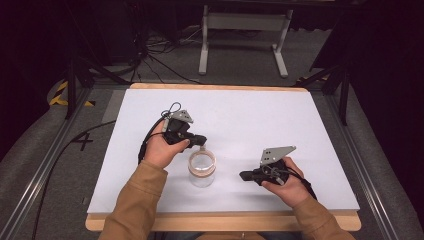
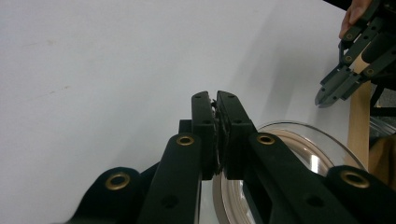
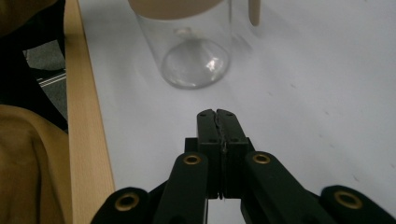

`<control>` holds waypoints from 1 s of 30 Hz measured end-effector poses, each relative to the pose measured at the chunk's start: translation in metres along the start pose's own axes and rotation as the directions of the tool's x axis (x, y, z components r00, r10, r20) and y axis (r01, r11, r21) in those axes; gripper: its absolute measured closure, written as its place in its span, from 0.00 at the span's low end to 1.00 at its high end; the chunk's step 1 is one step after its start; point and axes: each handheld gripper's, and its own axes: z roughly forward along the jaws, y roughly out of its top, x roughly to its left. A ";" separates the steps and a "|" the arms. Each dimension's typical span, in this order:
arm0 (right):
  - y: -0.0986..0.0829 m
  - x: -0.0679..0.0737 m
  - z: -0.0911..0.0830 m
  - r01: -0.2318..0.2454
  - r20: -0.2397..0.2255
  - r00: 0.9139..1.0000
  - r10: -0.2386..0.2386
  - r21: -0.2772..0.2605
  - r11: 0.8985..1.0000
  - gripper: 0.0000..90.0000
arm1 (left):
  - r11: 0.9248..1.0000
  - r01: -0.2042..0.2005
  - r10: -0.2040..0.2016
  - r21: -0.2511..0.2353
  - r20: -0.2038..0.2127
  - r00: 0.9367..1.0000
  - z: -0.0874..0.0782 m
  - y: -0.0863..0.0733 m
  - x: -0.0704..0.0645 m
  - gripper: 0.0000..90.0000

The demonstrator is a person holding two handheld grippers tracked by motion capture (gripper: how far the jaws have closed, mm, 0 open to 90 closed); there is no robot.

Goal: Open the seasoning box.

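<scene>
A clear glass jar (image 1: 202, 170) with a tan band round its rim stands at the middle of the white table (image 1: 250, 115). My left gripper (image 1: 203, 142) hovers just over the jar's far rim, shut; a thin tan wooden stick (image 3: 253, 13) hangs from it beside the jar. In the left gripper view the jaws (image 2: 216, 95) are pressed together above the jar's rim (image 2: 308, 140). My right gripper (image 1: 243, 175) rests low to the right of the jar, pointing at it, shut with nothing in it. The jar (image 3: 196, 60) is straight ahead of its jaws (image 3: 216, 112).
The wooden front edge (image 1: 225, 220) of the table runs under both forearms in tan sleeves. A white frame stand (image 1: 245, 30) and cables lie on the floor beyond the table. Bare white surface surrounds the jar.
</scene>
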 end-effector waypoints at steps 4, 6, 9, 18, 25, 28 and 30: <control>0.011 0.009 0.004 0.032 -0.022 0.999 -0.032 -0.017 0.999 1.00 | 1.000 0.009 -0.009 -0.006 0.006 1.000 0.000 -0.001 0.001 0.96; 0.017 0.014 0.006 0.046 -0.030 0.998 -0.047 -0.023 0.999 1.00 | 1.000 0.009 -0.009 -0.007 0.008 1.000 0.000 -0.001 0.002 0.96; 0.024 0.020 0.006 0.048 -0.050 0.997 -0.051 -0.045 0.998 1.00 | 1.000 0.023 -0.023 -0.012 0.018 1.000 0.000 -0.002 0.003 0.96; 0.049 0.033 0.021 0.086 -0.074 0.993 -0.090 -0.065 0.994 1.00 | 0.999 0.028 -0.027 -0.017 0.031 0.999 0.001 -0.003 0.006 0.97; 0.055 0.035 0.036 0.080 -0.084 0.993 -0.084 -0.047 0.996 1.00 | 0.999 0.030 -0.030 -0.020 0.033 0.999 0.000 -0.003 0.007 0.97; 0.055 0.034 0.038 0.072 -0.083 0.994 -0.075 -0.047 0.996 1.00 | 0.999 0.030 -0.030 -0.019 0.033 0.999 0.000 -0.003 0.008 0.97; 0.055 0.033 0.039 0.063 -0.085 0.994 -0.068 -0.053 0.997 1.00 | 0.999 0.035 -0.035 -0.021 0.035 0.999 0.000 -0.003 0.008 0.97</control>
